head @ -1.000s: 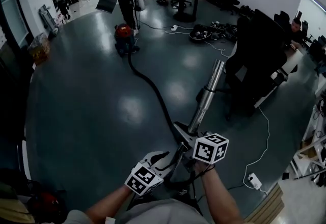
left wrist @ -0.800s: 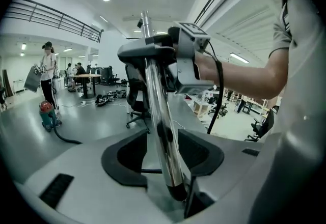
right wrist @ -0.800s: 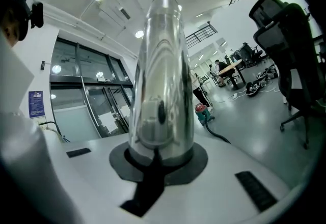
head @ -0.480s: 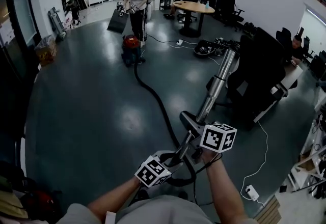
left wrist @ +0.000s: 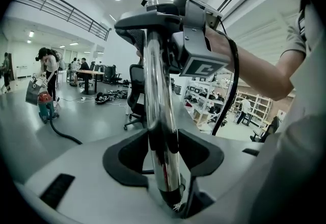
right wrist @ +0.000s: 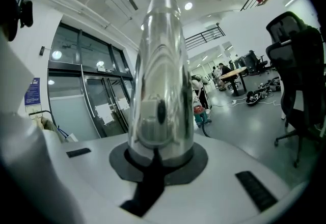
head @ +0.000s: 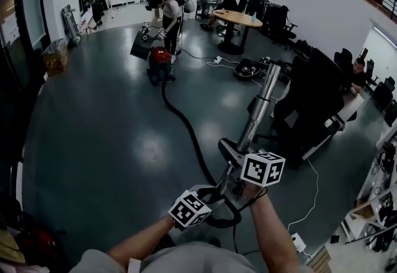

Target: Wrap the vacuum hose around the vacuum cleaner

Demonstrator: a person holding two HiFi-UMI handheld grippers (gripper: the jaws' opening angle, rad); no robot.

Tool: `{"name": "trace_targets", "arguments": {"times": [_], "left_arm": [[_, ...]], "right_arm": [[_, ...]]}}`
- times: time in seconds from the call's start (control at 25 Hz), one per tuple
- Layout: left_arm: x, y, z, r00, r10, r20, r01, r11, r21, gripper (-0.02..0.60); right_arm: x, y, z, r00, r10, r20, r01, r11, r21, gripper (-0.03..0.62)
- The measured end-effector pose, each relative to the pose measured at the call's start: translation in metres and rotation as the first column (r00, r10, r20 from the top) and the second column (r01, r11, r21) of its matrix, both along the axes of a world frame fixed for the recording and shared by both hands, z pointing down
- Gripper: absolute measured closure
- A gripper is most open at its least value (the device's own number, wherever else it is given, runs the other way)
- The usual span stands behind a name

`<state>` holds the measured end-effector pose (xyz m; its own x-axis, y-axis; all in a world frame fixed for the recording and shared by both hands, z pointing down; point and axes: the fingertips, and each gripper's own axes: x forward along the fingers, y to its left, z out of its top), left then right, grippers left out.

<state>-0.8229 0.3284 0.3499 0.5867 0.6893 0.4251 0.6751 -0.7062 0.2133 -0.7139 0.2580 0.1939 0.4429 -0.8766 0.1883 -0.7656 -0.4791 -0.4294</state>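
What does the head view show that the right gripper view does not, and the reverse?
Only the head view: the person's forearms and a white power strip. Only the right gripper view: the jaws of the right claw shut on the chrome vacuum tube, and a blue wall notice. Both: that tube, the red vacuum cleaner, the round table.

The dark, glossy floor (head: 105, 141) throws back the ceiling lights in pale patches. Far off a red vacuum cleaner (head: 159, 59) stands on it, and its black hose (head: 184, 121) snakes along the floor towards the near end. To the right stands a black office chair (head: 313, 101), with a white power strip (head: 298, 242) lying nearby.
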Motion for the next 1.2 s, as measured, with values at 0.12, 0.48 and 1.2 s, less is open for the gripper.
{"name": "trace_targets", "arguments": {"times": [0.12,0.48,1.2], "left_arm": [[-0.003,-0.015,0.000,1.000,-0.020,-0.017,0.020,1.000,-0.003,0.399],[-0.029,-0.068,0.011,0.998,0.045,0.041,-0.042,0.998,-0.048,0.402],[0.003,-0.068,-0.018,0.999,-0.025,-0.029,0.018,0.973,-0.228,0.408]], "right_arm": [[-0.007,-0.019,-0.002,1.000,-0.024,-0.004,0.024,1.000,0.011,0.556],[-0.029,-0.067,0.009,0.999,0.026,0.027,-0.027,0.999,0.038,0.556],[0.015,-0.032,0.004,0.996,0.041,0.075,-0.058,0.968,0.244,0.473]]}}
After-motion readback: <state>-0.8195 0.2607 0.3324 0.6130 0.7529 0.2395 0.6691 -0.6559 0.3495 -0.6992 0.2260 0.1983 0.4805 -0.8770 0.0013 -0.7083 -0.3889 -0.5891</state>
